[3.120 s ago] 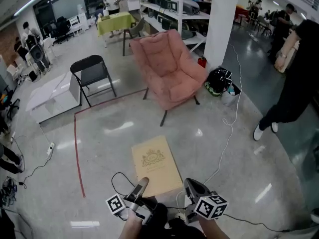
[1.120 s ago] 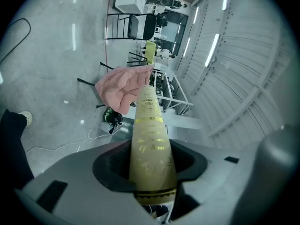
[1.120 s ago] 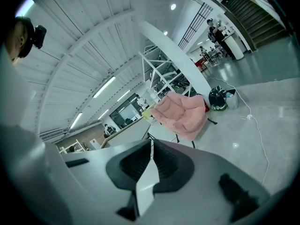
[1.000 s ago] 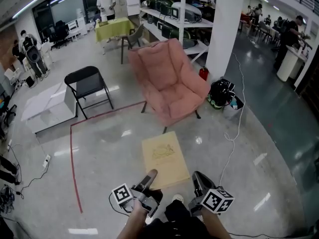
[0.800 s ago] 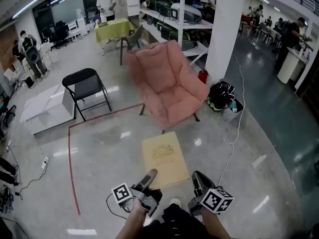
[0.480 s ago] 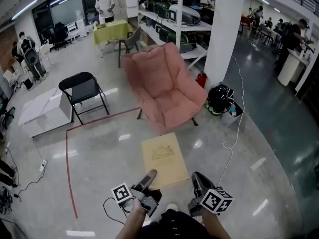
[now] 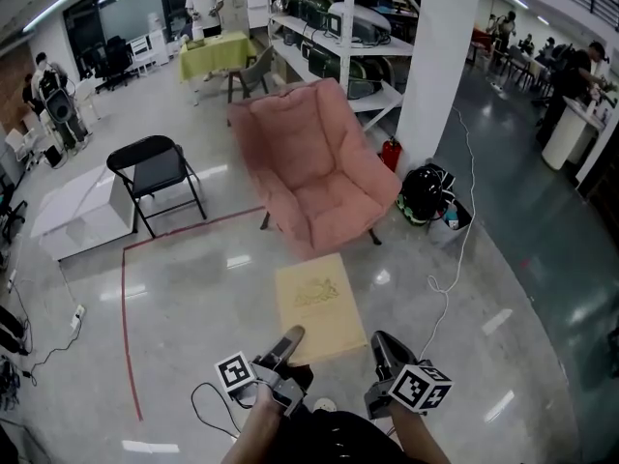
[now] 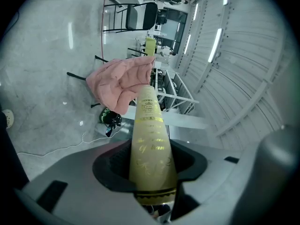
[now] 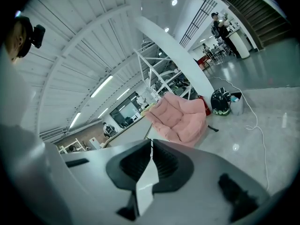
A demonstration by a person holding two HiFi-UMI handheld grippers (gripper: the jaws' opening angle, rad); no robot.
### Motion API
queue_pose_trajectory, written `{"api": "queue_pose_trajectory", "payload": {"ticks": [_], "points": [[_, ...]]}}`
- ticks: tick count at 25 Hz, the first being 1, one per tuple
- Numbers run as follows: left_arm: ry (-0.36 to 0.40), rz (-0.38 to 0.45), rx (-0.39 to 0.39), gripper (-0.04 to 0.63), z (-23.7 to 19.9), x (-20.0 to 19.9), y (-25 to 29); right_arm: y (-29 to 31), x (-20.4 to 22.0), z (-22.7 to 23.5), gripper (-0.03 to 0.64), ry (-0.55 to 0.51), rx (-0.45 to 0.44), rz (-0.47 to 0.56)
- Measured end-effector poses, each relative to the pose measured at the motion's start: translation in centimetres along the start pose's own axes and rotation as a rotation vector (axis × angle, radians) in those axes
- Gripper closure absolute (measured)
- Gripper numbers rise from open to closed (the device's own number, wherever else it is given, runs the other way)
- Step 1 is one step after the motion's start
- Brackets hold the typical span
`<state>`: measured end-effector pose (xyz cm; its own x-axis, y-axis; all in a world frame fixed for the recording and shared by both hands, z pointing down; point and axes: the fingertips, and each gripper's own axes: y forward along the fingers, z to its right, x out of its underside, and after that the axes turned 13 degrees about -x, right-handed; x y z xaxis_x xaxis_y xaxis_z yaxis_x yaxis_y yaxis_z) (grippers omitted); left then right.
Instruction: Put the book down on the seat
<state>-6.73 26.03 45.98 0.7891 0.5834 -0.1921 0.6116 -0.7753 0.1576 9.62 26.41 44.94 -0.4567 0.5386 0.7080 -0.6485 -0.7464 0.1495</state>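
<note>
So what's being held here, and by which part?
The book, at its near end: the left gripper is clamped on the spine, the right gripper on the opposite edge.

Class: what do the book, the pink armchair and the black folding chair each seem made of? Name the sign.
Book: likely card or cloth cover, matte tan with shiny gilt print. Pink armchair: soft padded fabric, judging by its puffy quilted folds. Black folding chair: probably painted metal, given the thin tube frame.

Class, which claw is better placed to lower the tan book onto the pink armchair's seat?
Probably left: the left claw clamps the tan hardcover book across its spine; the right claw pinches only a thin edge.
</note>
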Motion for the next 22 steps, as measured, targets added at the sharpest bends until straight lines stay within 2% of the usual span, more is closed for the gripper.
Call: {"api": "queue_pose_trajectory", "payload": {"ticks": [12,22], "points": [[0.004,-0.025,-0.027,0.38,0.1,-0.3,2.4,1.0,-0.6,2.1,0.603,0.043,0.014,0.022],[0.014,-0.062,-0.028,0.38,1.4,-4.1,10.1,4.6,-4.7,6.2,0.603,0.062,0.059,0.06]]}}
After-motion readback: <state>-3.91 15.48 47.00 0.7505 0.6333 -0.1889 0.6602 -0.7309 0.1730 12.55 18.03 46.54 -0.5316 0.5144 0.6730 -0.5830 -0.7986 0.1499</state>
